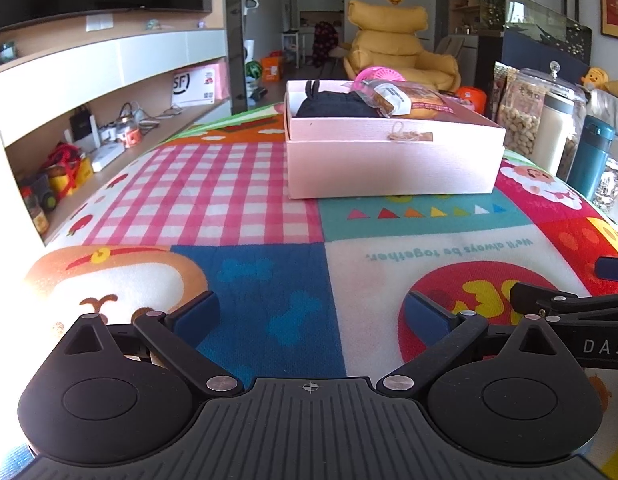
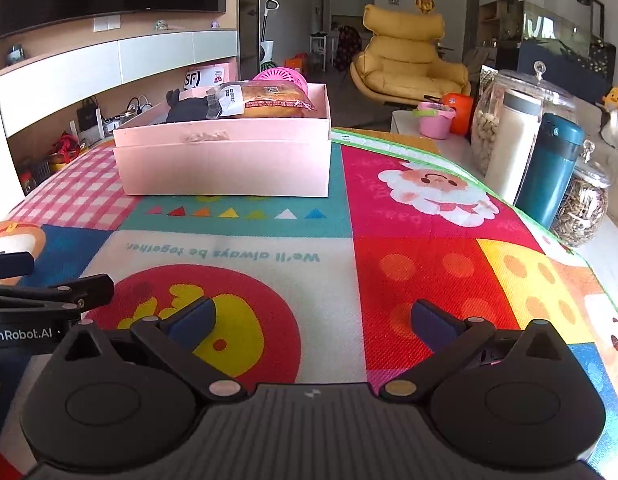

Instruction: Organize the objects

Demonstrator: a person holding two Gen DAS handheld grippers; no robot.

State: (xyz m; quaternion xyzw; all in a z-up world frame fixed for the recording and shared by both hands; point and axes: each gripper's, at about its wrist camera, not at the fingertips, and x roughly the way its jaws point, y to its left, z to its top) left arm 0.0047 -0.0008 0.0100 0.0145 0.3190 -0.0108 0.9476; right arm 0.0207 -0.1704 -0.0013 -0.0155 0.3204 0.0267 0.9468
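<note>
Here, patchwork mat [image 1: 245,184] under pink box [image 1: 393,168]; both grippers' fingers [image 1: 195,314] wide apart, empty.

pink box [image 1: 393,168], black cloth [image 1: 333,105] inside; mat [image 1: 213,192] pink-white check, blue, red patches; teal flask [image 2: 549,168]

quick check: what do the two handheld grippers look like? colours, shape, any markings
Both match: matte black bodies with a ribbed centre plate, two rounded teardrop housings, and black linkage arms with silver pivot pins. The left gripper and the right gripper carry dark blue finger pads. White lettering shows on the sides: "DAS" on the right one, "enRobot.AI" on the left. No cables or sleeves visible.
</note>
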